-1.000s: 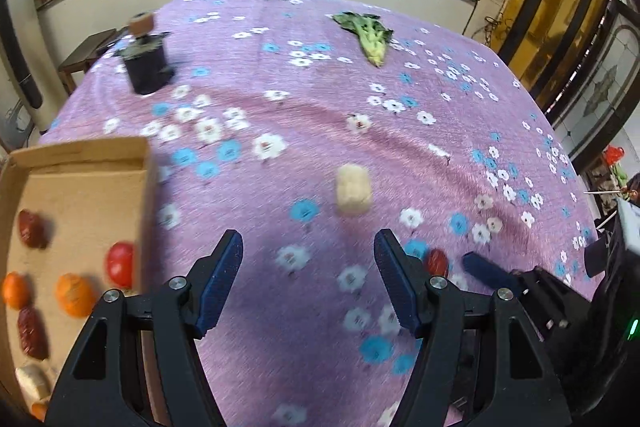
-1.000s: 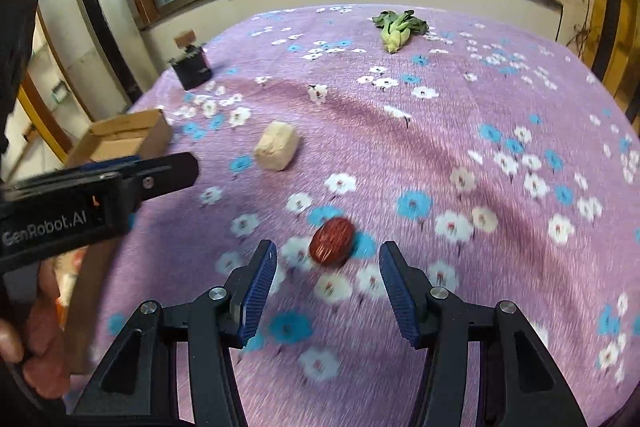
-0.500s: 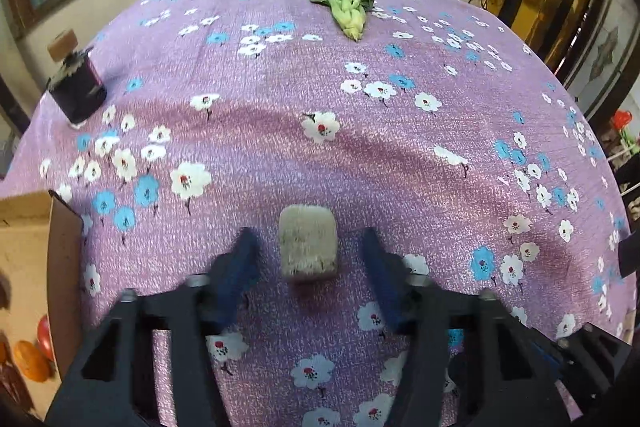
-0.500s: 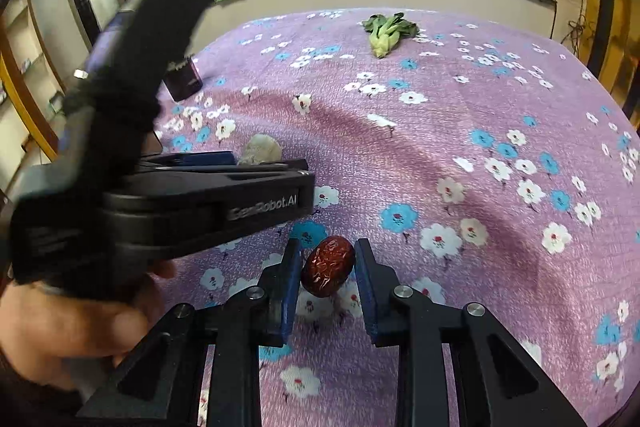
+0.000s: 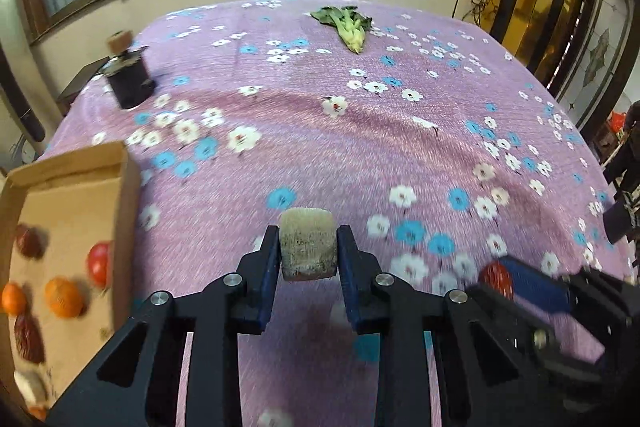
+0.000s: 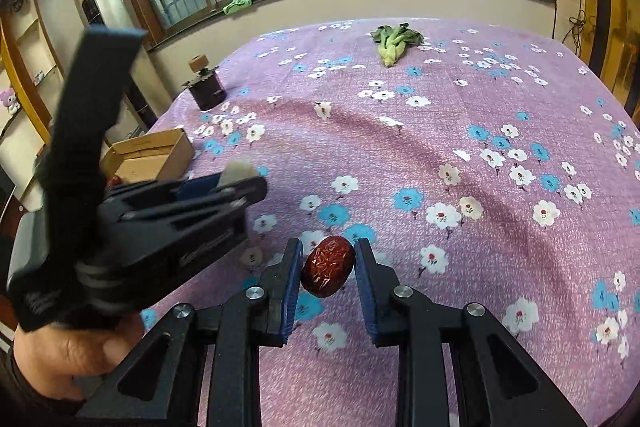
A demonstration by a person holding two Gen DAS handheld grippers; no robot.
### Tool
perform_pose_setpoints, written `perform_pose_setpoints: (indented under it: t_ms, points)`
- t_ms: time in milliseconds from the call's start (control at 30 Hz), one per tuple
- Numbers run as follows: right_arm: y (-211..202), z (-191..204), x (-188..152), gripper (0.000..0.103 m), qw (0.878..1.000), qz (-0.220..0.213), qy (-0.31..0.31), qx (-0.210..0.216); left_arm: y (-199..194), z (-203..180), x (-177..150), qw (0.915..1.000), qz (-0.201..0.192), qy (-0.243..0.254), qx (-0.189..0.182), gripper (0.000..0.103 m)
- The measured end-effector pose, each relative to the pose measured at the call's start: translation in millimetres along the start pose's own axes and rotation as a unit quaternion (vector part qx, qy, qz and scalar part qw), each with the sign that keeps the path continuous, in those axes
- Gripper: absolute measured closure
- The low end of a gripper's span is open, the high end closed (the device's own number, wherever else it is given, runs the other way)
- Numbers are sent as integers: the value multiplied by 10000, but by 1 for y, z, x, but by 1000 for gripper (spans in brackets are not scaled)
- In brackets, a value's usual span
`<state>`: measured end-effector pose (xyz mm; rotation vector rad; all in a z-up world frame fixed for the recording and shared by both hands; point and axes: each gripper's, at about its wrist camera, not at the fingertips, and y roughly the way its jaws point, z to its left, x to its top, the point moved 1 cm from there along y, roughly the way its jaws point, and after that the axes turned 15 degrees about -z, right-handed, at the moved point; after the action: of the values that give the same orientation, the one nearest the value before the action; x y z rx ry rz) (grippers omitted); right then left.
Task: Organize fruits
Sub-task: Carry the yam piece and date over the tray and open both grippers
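Observation:
My left gripper is shut on a pale beige chunk, held just above the purple flowered cloth. A wrinkled red date sits pinched in my right gripper, also lifted off the cloth. In the left wrist view the right gripper shows at the lower right with the date at its tip. The right wrist view has the left gripper at left, a hand under it. The cardboard box at far left holds dates, oranges and a red fruit.
A dark jar with a cork lid stands at the back left. A green leafy vegetable lies at the far end of the cloth. The box is left of both grippers. A wall with windows runs behind the table.
Both grippers went from open to shut, the left on the beige chunk and the right on the date. Both things have come up off the cloth, and the left gripper swung toward the box.

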<state>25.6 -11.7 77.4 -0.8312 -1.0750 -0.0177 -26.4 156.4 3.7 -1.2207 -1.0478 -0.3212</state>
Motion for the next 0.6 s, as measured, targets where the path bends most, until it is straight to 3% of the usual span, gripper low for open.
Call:
perform_pose_setpoints:
  t_ms: [300, 600]
  points:
    - [-10, 23, -5, 76, 9998, -19, -89, 171, -58, 27, -14, 9991, -353, -90, 232, 78]
    - [-17, 57, -11, 76, 9988, -8, -299, 387, -85, 49, -31, 9980, -426, -260, 381, 78]
